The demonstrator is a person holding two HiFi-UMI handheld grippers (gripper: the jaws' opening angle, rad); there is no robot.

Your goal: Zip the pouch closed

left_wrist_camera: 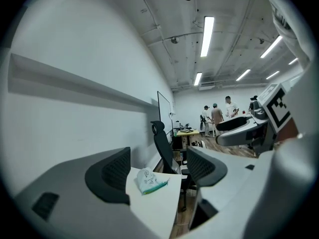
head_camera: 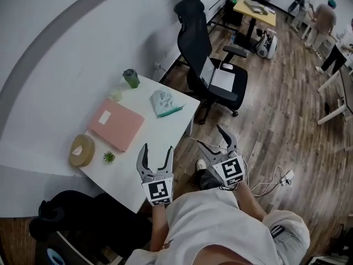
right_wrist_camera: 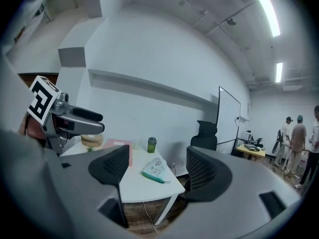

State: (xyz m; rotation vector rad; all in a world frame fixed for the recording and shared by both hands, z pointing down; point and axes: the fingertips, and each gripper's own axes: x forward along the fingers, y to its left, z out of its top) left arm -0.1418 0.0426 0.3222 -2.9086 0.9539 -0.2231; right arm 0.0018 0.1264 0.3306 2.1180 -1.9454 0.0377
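Note:
A pale mint pouch [head_camera: 163, 102] with a green zip edge lies near the right end of the white table [head_camera: 154, 137]. The left gripper view shows the pouch [left_wrist_camera: 149, 180] far ahead between the jaws; the right gripper view shows the pouch [right_wrist_camera: 155, 169] the same way. My left gripper [head_camera: 155, 159] hovers open over the table's near edge, well short of the pouch. My right gripper [head_camera: 218, 142] is open off the table's right side, above the floor. Nothing is held by either gripper.
On the table lie a pink notebook [head_camera: 116, 123], a green cup [head_camera: 131, 78], a tan tape roll [head_camera: 81, 150] and a small plant [head_camera: 108, 157]. A black office chair [head_camera: 207, 65] stands beyond the table's right end. Cables [head_camera: 270, 181] trail on the wooden floor. People stand far off.

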